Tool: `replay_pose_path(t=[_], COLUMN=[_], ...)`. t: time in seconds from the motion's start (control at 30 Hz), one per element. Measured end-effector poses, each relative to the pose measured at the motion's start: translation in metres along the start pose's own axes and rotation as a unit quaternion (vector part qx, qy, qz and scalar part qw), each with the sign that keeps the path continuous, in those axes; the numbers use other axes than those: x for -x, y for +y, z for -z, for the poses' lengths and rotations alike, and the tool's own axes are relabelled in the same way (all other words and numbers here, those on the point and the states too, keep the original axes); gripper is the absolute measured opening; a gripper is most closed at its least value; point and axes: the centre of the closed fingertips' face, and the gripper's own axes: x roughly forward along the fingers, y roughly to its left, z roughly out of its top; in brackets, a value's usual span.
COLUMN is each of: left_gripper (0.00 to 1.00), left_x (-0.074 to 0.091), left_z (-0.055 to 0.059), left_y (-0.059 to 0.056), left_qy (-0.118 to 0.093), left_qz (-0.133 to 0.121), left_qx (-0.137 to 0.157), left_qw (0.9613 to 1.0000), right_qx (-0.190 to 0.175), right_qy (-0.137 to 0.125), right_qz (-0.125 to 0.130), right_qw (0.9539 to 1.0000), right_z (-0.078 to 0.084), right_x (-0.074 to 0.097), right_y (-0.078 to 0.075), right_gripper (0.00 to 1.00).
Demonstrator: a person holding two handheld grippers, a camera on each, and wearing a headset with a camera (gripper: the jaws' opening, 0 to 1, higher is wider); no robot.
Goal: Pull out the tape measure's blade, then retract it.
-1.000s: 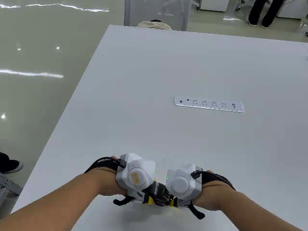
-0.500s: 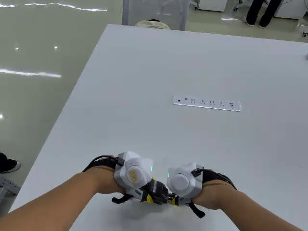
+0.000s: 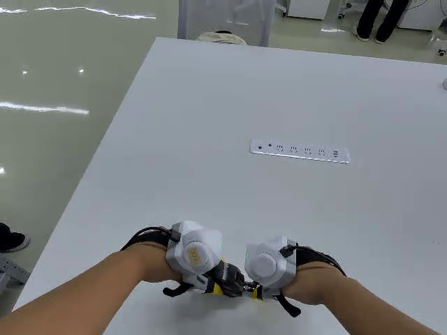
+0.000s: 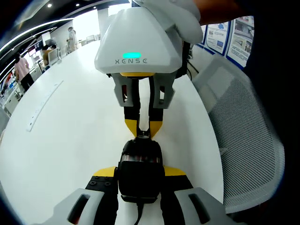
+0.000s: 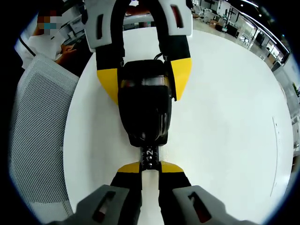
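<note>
A black tape measure (image 3: pixel 229 279) sits between my two grippers at the near edge of the white table (image 3: pixel 279 91). My left gripper (image 3: pixel 223 278) is shut on its body, and in the left gripper view the yellow pads (image 4: pixel 105 171) clamp the black case (image 4: pixel 139 164) from both sides. My right gripper (image 3: pixel 250 286) faces it nose to nose. Its yellow fingertips (image 5: pixel 133 168) are shut on the blade (image 5: pixel 149 157), of which a short numbered stretch shows beyond the case (image 5: pixel 143 105). The right gripper (image 4: pixel 143 127) also comes in from the top of the left gripper view.
A white power strip (image 3: pixel 300 151) lies flat in the middle of the table. The table's left edge (image 3: pixel 91 174) drops to a glossy floor. A white mesh chair (image 4: pixel 243 140) stands close behind the grippers. Another chair (image 3: pixel 223 21) stands at the far end.
The right gripper has edged slightly to the right, away from the left one. Both grips are unchanged.
</note>
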Motion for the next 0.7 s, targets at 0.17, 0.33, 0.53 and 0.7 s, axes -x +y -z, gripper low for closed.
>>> replay_pose_path(t=[0.17, 0.33, 0.53, 0.7], left_gripper=[0.31, 0.31, 0.31, 0.30], left_x=[0.000, 0.000, -0.001, 0.000], left_z=[0.000, 0.000, 0.000, -0.001], left_y=[0.000, 0.000, 0.000, 0.001], left_qy=[0.000, 0.004, 0.004, 0.002], left_qz=[0.000, 0.000, 0.001, -0.006], left_qx=[0.000, 0.001, 0.002, -0.005], left_qw=[1.0000, 1.0000, 1.0000, 1.0000], right_qx=[0.000, 0.002, 0.001, -0.001], right_qy=[0.004, 0.009, 0.011, 0.014], right_qz=[0.000, -0.001, -0.001, -0.001], right_qw=[1.0000, 1.0000, 0.9999, 0.9999], right_z=[0.003, 0.006, 0.009, 0.012], right_x=[0.001, 0.002, 0.003, 0.004], right_y=[0.000, 0.000, 0.000, -0.001], right_gripper=[0.11, 0.11, 0.11, 0.11])
